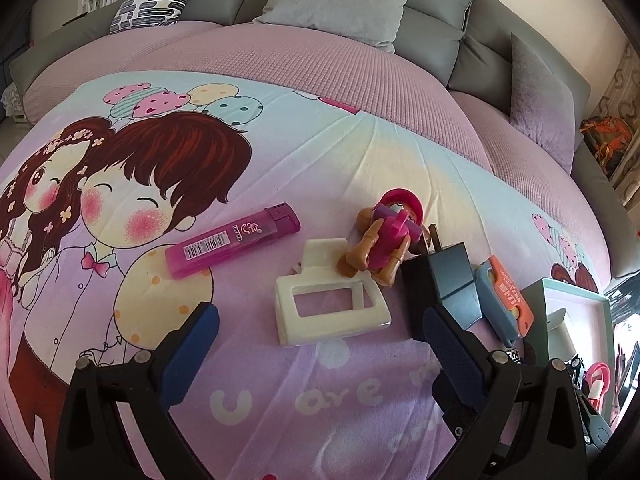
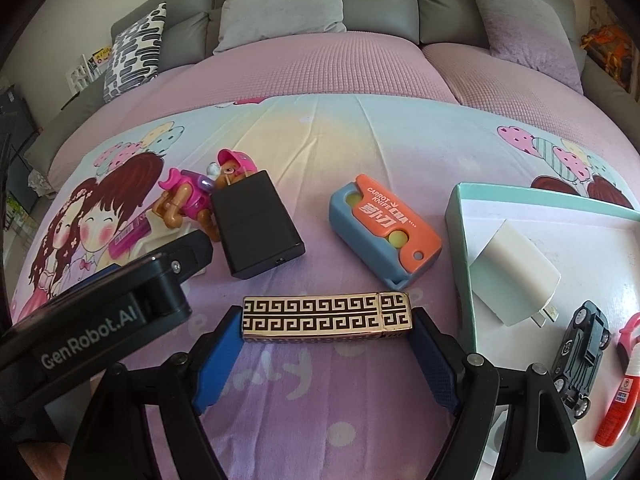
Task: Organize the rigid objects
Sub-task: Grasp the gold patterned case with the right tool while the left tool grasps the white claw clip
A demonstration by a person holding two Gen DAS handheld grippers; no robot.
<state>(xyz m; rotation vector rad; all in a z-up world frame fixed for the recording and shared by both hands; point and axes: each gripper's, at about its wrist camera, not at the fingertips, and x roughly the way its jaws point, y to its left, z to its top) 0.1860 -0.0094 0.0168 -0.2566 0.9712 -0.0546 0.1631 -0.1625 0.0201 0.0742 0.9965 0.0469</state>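
Gold-patterned lighter (image 2: 326, 318) in right claw (image 2: 326, 336)

The bed cover (image 2: 320, 400) lies bare near the camera, so a hand can pass there. Farther back, the toy dog (image 2: 188, 200), black box (image 2: 256, 228) and carrot knife (image 2: 384, 228) crowd together. The tray (image 2: 460, 240) blocks the right side.

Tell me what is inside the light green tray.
The light green tray holds a white charger, a black toy car and a red-and-white tube. The picture's edge cuts off the rest.
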